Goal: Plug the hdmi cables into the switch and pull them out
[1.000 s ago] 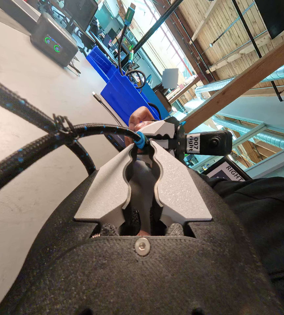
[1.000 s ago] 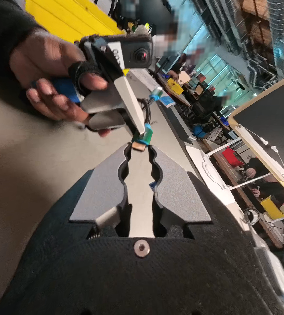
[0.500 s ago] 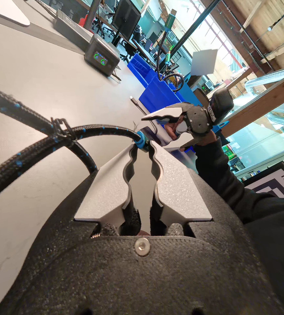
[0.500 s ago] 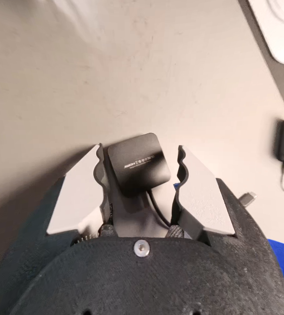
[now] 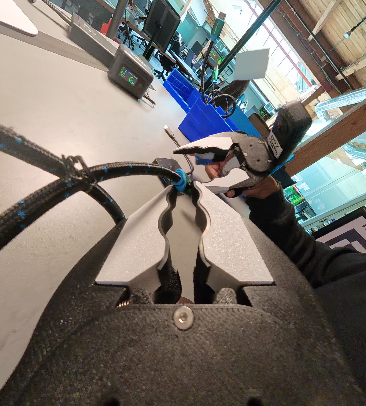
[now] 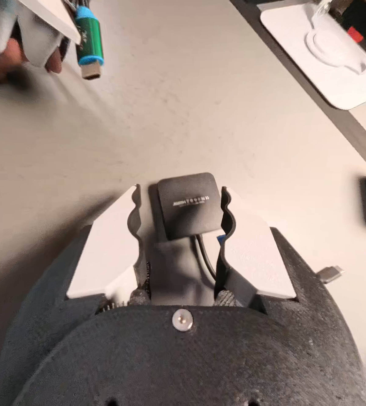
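Swung down within the last second to straddle, jaws wide open, the flat black square switch (image 6: 187,206) on the grey tabletop (image 6: 177,109); green-shelled HDMI plug (image 6: 89,51), pinched by left jaws, waiting unplugged at ten o'clock.

1. Left gripper (image 5: 183,190): light grey fingers (image 5: 142,239) with wavy inner edges, textured black body, silver screw (image 5: 183,318).
2. Right gripper (image 6: 181,193): same build.
3. Black sleeve (image 5: 298,241).
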Demonstrator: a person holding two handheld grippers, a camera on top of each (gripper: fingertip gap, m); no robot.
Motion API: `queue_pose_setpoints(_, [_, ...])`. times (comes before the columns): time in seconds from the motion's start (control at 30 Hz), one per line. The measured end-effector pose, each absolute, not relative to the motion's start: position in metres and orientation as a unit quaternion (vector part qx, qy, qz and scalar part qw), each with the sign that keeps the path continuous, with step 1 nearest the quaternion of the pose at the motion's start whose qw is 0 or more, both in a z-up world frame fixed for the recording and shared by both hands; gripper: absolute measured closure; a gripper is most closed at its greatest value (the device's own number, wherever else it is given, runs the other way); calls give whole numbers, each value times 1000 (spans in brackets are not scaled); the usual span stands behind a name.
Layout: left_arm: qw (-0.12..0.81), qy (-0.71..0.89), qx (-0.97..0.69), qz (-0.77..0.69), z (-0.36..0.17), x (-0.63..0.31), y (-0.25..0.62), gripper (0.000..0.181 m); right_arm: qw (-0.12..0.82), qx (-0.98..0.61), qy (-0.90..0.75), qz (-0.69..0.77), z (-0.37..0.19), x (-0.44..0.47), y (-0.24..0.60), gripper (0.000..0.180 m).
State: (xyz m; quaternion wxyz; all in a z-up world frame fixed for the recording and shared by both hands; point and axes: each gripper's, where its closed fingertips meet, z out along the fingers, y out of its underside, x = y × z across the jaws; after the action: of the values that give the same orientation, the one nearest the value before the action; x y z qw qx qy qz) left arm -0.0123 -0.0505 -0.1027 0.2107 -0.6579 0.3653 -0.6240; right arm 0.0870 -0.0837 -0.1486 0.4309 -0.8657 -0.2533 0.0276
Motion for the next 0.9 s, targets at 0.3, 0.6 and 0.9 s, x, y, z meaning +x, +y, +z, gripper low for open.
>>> queue_pose_setpoints(0.3, [206,368,-658,-623,-104,-12,-54,167,389,-891,-227,49,-170,118,-97,96])
queue_pose_setpoints(0.6, [207,369,-657,-624,-102,-12,-54,167,384,-893,-224,73,-176,105,-93,116])
queue_pose_setpoints(0.9, [207,370,-662,-617,-105,-12,-54,167,381,-897,-200,100,-174,95,-90,116])
